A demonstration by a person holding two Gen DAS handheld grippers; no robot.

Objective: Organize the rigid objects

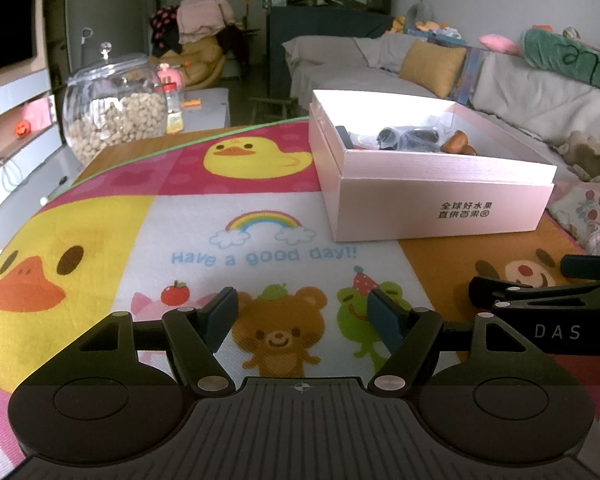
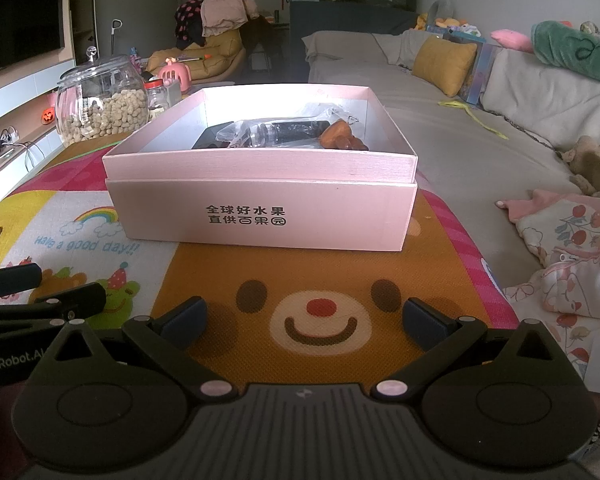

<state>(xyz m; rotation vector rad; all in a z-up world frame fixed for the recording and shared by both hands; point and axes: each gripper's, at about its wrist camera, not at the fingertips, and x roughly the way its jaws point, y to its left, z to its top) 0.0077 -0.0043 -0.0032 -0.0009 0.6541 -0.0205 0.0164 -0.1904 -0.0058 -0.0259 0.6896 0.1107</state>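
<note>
A pink cardboard box [image 1: 444, 208] [image 2: 260, 216] with black printed characters stands open on the cartoon play mat [image 1: 260, 232] [image 2: 320, 272]. Inside it lie a dark object in clear plastic wrap [image 2: 276, 132] [image 1: 408, 138], a black item [image 2: 210, 138] and an orange-brown object [image 2: 340, 136] [image 1: 458, 144]. My left gripper [image 1: 302, 314] hovers low over the mat, open and empty, left of the box. My right gripper [image 2: 304, 316] is open and empty in front of the box. The right gripper's fingers [image 1: 540, 292] show at the right edge of the left wrist view.
A glass jar of nuts [image 1: 114, 112] [image 2: 100, 108] stands at the mat's far left corner. A grey sofa [image 2: 500, 120] with cushions and plush toys runs along the right. Printed fabric [image 2: 572, 248] lies right of the mat.
</note>
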